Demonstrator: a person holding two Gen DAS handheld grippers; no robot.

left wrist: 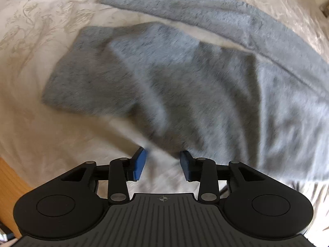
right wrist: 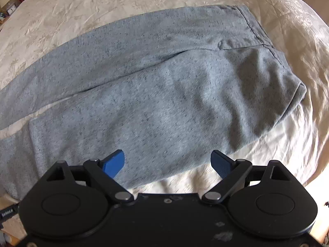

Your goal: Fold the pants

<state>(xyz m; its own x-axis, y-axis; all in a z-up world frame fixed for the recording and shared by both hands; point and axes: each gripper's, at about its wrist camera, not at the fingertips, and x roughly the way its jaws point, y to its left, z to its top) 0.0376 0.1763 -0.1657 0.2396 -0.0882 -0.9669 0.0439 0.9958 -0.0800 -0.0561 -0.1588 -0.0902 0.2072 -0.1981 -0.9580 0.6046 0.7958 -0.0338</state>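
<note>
Grey speckled pants [left wrist: 185, 78] lie spread on a cream bedspread [left wrist: 41, 30]. In the left wrist view the near leg ends at a cuff at the left and the far leg runs along the top. My left gripper [left wrist: 162, 164] is open and empty just above the near leg's lower edge. In the right wrist view the pants [right wrist: 164, 86] show their waistband at the upper right. My right gripper [right wrist: 168, 164] is open wide and empty over the near edge of the pants' upper part.
The cream patterned bedspread [right wrist: 82, 4] surrounds the pants. A wooden bed edge [left wrist: 8, 185] shows at the lower left of the left wrist view. Small items [right wrist: 14, 2] stand on a surface beyond the bed at the upper left of the right wrist view.
</note>
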